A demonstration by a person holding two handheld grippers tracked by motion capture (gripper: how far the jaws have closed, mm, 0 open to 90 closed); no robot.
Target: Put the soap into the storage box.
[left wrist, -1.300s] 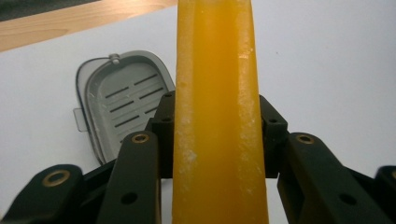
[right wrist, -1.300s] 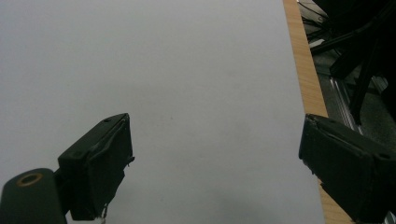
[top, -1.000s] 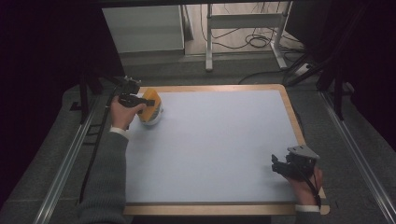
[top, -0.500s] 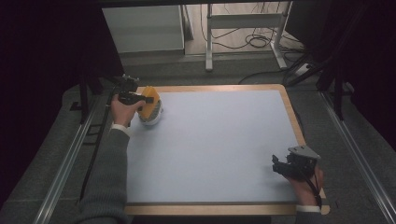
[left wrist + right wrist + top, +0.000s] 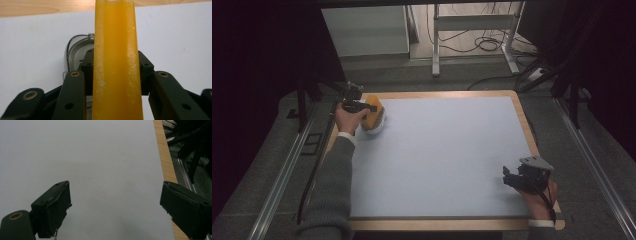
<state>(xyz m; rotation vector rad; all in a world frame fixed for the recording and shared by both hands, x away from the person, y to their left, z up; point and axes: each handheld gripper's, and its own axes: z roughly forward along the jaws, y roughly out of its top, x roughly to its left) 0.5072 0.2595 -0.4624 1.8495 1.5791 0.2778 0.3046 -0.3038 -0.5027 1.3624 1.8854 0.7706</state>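
Near the table's [image 5: 522,125] far left corner, the left gripper [image 5: 360,106] clamped an orange block [image 5: 116,62] between its jaws, just above a white and grey dish [image 5: 76,51]. The right gripper [image 5: 513,178] rested near the near right corner, jaws wide and empty.

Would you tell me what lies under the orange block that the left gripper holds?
Under the orange block, clamped by the left gripper, a round metal-and-glass object rests on the white table mat. The block and jaws cover most of it, so I cannot identify it.

Lab: railed table [image 5: 518,107], floor cables [image 5: 484,44]
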